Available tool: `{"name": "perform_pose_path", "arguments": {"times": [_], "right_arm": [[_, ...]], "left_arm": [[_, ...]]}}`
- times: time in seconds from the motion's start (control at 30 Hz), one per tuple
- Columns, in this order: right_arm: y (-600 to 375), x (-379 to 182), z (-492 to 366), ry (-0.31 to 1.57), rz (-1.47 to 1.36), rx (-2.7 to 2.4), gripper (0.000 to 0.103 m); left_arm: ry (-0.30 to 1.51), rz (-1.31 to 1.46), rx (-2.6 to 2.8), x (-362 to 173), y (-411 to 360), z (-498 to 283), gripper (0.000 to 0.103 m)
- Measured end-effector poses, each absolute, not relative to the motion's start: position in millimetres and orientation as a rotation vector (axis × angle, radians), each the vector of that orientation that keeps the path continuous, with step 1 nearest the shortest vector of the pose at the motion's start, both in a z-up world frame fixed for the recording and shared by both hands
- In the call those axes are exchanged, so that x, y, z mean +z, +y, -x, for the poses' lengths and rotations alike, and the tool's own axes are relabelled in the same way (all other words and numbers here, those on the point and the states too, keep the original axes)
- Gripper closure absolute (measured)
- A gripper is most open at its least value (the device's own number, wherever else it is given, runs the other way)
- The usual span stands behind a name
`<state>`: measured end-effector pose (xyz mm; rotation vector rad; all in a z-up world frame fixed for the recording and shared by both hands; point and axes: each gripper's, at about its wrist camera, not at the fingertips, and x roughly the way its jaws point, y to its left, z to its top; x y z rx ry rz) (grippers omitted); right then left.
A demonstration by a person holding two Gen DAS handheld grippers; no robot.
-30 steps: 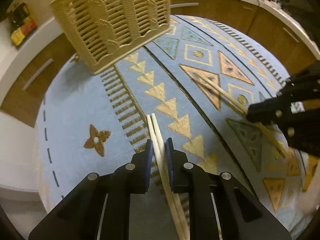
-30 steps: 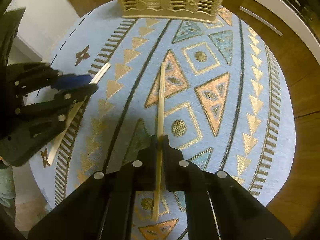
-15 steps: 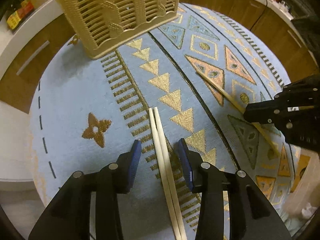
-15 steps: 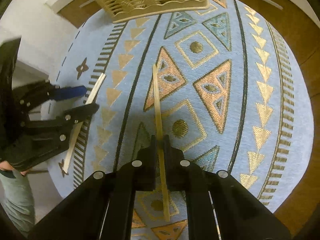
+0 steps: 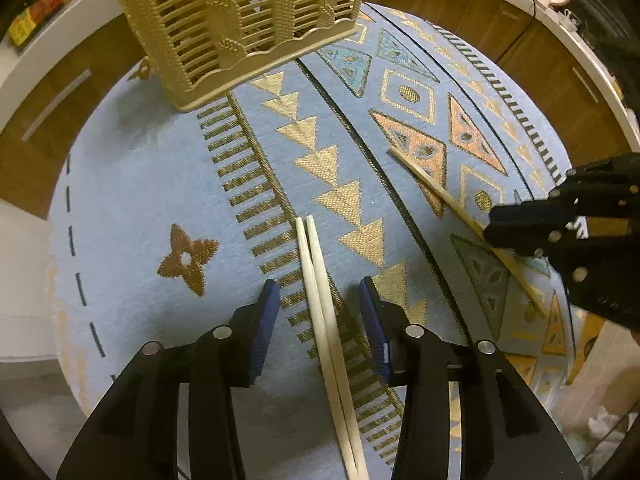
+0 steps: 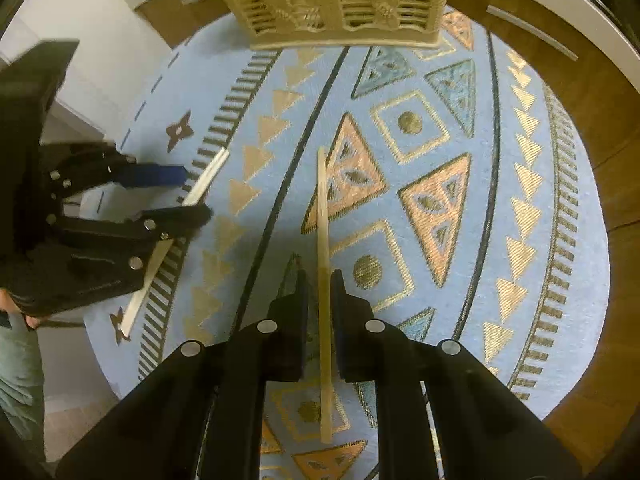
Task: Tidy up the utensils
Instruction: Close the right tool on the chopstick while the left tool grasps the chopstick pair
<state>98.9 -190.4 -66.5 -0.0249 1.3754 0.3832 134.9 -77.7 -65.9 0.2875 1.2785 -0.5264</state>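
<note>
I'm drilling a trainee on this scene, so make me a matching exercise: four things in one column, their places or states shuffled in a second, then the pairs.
Things:
1. pair of pale white chopsticks
2. single tan wooden chopstick
3. beige slatted plastic utensil basket
4. left claw

States:
A. standing at the far end of the blue patterned mat
B. open
C. lying flat between two spread blue-padded fingers
D. running between the right claw's narrow black fingers

Pairs: 1-C, 2-D, 3-A, 4-B
</note>
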Motion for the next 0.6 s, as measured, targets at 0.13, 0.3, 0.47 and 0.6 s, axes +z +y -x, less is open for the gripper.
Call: {"name": "perform_pose_path", "arguments": {"times": [0.13,0.3,0.47,0.6], "right_arm": [[-183.6,-67.7,-101.4,1.367,0.024,0.396,0.093],[-205.4,-30.0,-95.7,1.188,-0.086,0.418,0.092],[-207.0,-40.7,-97.2,1.265,-0.095,0.403,0.072],[-204.7,-47.1,-95.8,1.272,-0.092,0.395,0.043]], "left_arm": [[1.281,-0.289,-0.531,-65.1,-73.6,-137.4,0.062],[1.277,-0.291,-0.535,-64.2,-68.6,-137.0,0.061],[1.279,-0.282,-0.533,-64.2,-69.5,-137.2,0.06],[1.277,-0.284,-0.532,-65.4,-71.6,-131.7,0.059]]}}
